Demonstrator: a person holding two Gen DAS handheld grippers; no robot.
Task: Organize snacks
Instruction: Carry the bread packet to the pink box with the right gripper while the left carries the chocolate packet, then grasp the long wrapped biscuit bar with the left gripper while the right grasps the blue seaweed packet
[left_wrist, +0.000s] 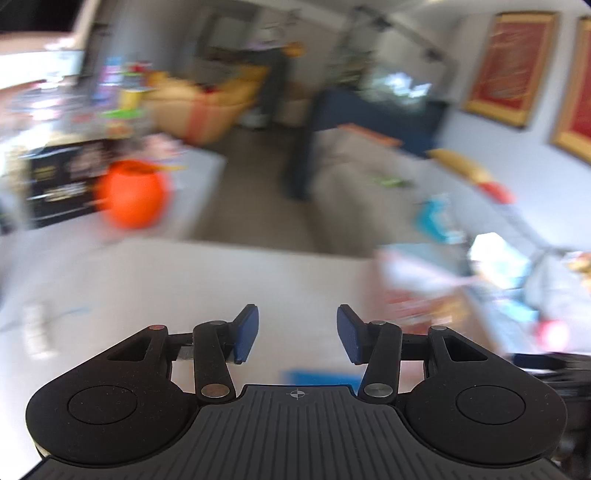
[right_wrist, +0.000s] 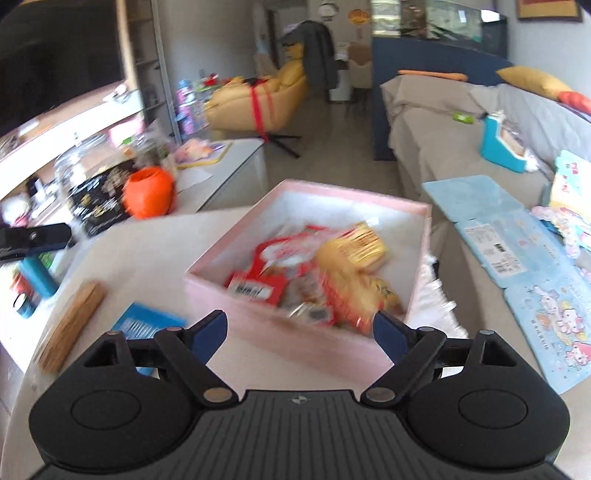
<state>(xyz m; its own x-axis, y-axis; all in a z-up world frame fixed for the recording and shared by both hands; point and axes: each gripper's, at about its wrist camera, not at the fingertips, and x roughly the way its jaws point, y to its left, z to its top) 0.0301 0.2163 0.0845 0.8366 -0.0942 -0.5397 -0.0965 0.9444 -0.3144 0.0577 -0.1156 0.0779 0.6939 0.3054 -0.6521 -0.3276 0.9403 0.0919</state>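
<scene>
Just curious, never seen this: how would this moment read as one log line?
left gripper: open, empty | right gripper: open, empty | snacks: in pink box

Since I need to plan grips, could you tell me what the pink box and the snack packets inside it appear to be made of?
The pink box looks like matte cardboard: straight thin walls, crisp corners, no shine. The snack packets look like glossy plastic or foil film, judging by their crumpled shapes and bright printed surfaces, though motion blur leaves that uncertain.
</scene>
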